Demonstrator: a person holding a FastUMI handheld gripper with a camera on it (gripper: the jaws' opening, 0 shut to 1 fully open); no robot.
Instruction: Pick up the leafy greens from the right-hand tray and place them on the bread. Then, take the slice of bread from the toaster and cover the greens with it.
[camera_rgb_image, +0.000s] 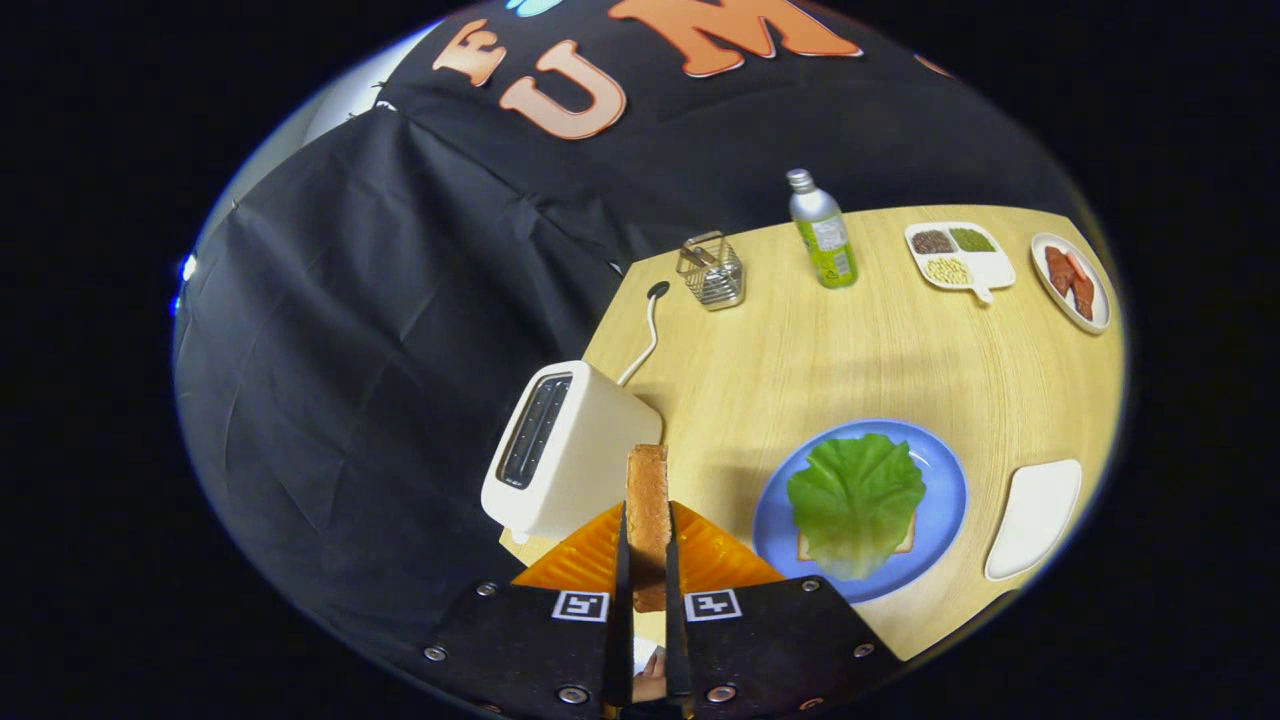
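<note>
The gripper (647, 560) pinches a slice (647, 510) of bread edge-on, both fingers pressed flat against its two faces so that the slice stands upright between them with its crust edge pointing ahead. Holding it by the faces keeps it from flopping, which I judge suits a carry from the toaster to the plate.

Just beyond the fingers on the left stands the toaster (565, 450), its slots facing up and looking empty, though their depth is dark; its cord (648, 340) trails off behind it across the table (860, 350).

Just ahead on the right lies the plate (948, 500), and on it the greens (856, 500), a broad leaf spread over the lower bread (908, 545), of which only corners peep out. So the first half of the task looks done, and the slice is being brought over to cover the leaf; it will need turning flat before it is laid down.

Beside the plate to the right is the white tray (1035, 518), bare, from which the leaf presumably came.

Well beyond stand a wire rack (712, 270), a bottle (823, 232), a divided dish (960, 255) of grains and a small plate (1072, 282) of reddish pieces, all well apart from the work.
</note>
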